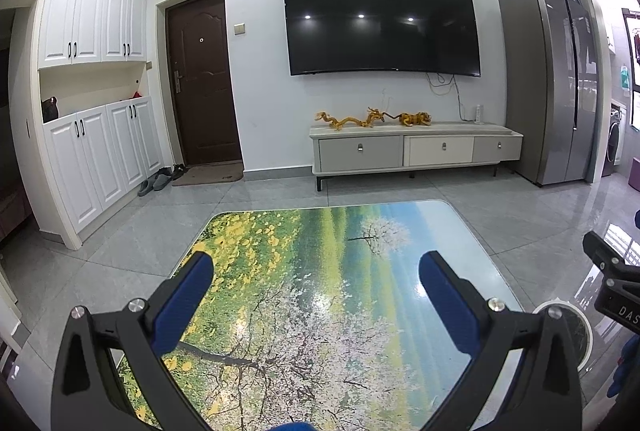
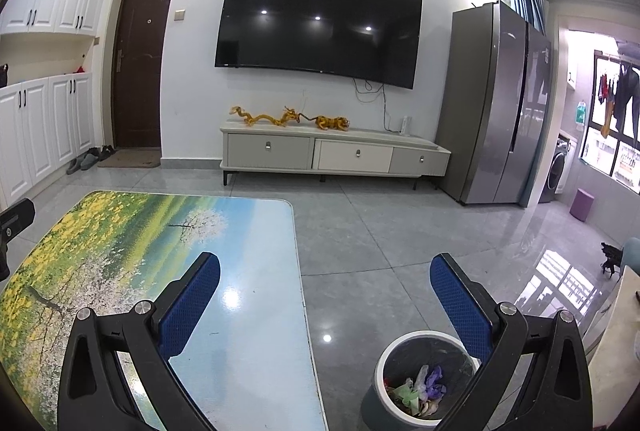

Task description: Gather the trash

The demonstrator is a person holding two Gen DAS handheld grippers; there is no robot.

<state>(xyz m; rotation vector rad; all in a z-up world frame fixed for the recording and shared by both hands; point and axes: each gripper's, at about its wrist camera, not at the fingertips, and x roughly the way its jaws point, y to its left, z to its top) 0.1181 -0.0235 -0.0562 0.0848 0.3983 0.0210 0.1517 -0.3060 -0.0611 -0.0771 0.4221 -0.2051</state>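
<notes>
Both grippers are wide open and hold nothing. The left gripper hangs over the table, which has a picture of trees and yellow flowers on its top. Below and ahead of its 2 blue pads, the table top looks bare, with no scrap of trash on it. The right gripper hangs over the right edge of the same table, with 1 finger over the table and the other over the floor. Just under its right finger stands the trash bin, on the grey floor close beside the table. Inside the bin lies the trash: crumpled bits that look like wrappers, green, purple and pale. In the left view the bin shows only as a white rim, off to the right of the gripper. I think the job is nearly done or finished, since the trash sits in the bin and I see none left on the table or floor nearby. Parts of the table close to the person are hidden by the grippers, so a small piece could be there.
</notes>
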